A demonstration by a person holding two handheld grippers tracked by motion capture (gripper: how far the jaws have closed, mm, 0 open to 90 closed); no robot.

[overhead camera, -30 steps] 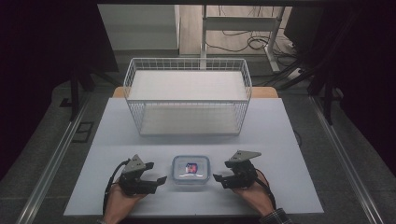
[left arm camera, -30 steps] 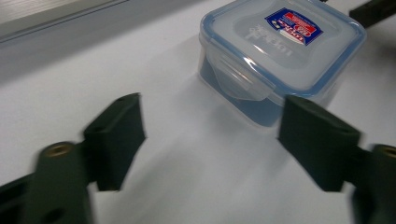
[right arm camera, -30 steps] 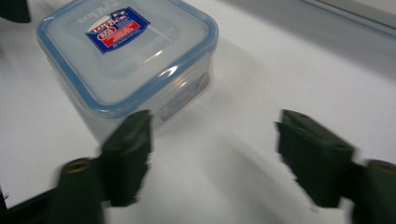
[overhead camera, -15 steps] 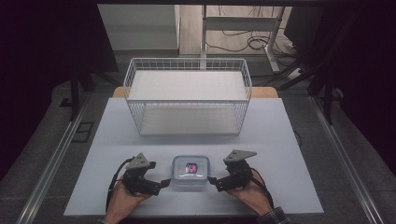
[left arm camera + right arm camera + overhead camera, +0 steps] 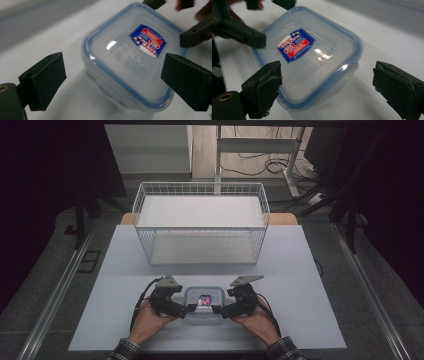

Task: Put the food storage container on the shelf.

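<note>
Container [image 5: 204,302] lid-up, flat on table [image 5: 310,270], near-square so no clear long axis, sides parallel w/ wire basket [image 5: 201,222], sits in front of it. Left gripper [image 5: 190,309] & right gripper [image 5: 216,309] jaws have just been opening, both released, flanking container, no grip.

The box [image 5: 130,62] is clear with a blue-rimmed lid and a red-and-blue label [image 5: 148,40]. The basket [image 5: 200,222] is white wire, the sleeves [image 5: 125,351] plaid.
</note>
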